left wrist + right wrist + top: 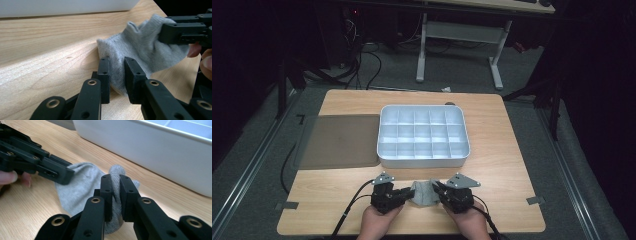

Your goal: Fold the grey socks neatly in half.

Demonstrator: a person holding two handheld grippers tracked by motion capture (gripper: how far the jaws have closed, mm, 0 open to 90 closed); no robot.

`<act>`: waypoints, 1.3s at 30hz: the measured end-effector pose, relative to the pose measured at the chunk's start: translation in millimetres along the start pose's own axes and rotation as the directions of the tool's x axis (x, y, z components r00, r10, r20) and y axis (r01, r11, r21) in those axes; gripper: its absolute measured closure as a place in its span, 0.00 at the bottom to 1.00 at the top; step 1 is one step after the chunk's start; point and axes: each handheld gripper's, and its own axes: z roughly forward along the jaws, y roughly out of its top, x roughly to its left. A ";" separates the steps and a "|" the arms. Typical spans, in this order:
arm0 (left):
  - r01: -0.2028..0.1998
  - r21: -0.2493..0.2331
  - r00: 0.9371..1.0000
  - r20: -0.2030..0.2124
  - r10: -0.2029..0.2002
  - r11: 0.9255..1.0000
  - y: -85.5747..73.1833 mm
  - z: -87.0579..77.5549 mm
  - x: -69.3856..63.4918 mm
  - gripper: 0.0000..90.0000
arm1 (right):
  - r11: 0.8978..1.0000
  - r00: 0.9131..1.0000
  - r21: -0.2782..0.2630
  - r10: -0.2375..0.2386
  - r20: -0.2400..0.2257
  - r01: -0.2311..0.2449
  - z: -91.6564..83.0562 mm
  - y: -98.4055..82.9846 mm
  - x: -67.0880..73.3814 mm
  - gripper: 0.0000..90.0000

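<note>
No legible text or label, seemingly, anywhere.

grey sock [140, 47], white tray [384, 150], black claws

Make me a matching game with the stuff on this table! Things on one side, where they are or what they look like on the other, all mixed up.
Things:
1. grey sock
2. white divided tray
3. dark grey mat
4. right gripper

Descriptions:
A. lies flat to the left of the tray
B. shut on a bunched fold of cloth
C. held between the two grippers near the table's front edge
D. sits in the middle of the table, with many small compartments

Pairs: 1-C, 2-D, 3-A, 4-B
</note>
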 end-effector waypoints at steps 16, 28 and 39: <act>-0.019 0.009 1.000 0.002 0.019 1.000 -1.9 0.5 -2.1 0.82 | 0.996 0.996 -0.088 0.006 -0.091 -0.014 0.1 24.4 20.4 0.76; -0.015 0.002 1.000 -0.002 0.015 1.000 -2.5 0.6 -4.3 0.82 | 0.999 0.998 -0.040 0.026 -0.051 -0.028 11.6 8.9 13.8 0.81; -0.008 0.001 1.000 0.003 0.008 1.000 -3.2 0.2 -5.5 0.79 | 0.995 0.992 -0.061 0.077 -0.104 -0.083 12.4 14.0 15.2 0.70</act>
